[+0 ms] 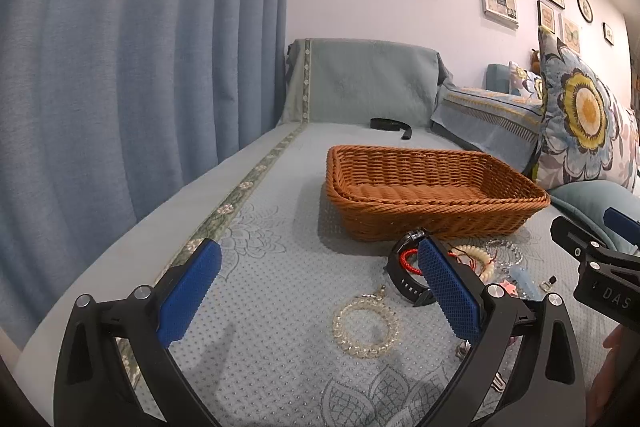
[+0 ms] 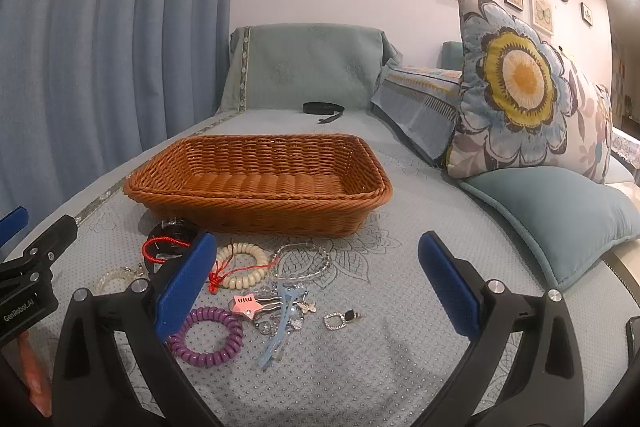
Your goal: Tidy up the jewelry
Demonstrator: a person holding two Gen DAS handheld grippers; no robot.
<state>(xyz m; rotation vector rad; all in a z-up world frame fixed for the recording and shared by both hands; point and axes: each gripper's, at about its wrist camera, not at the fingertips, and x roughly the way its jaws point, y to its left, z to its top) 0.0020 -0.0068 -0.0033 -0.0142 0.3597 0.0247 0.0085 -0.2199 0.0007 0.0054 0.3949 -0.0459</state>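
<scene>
An empty brown wicker basket (image 1: 432,187) (image 2: 260,179) sits on the grey-blue sofa cover. In front of it lies loose jewelry. In the left wrist view a clear coil bracelet (image 1: 366,325) lies between my open left gripper's (image 1: 320,291) fingers, with a black watch (image 1: 404,275) and a red cord by the right finger. In the right wrist view my open right gripper (image 2: 316,283) hovers over a purple coil band (image 2: 206,337), a cream coil bracelet (image 2: 242,265), a pink star clip (image 2: 244,303), a blue clip (image 2: 276,327), a clear bracelet (image 2: 304,261) and a small square pendant (image 2: 335,321).
A black belt (image 2: 322,109) lies at the far end of the sofa. A flowered cushion (image 2: 520,83) and a plain teal cushion (image 2: 560,219) stand to the right. A blue curtain (image 1: 120,67) hangs along the left. Framed pictures hang on the wall.
</scene>
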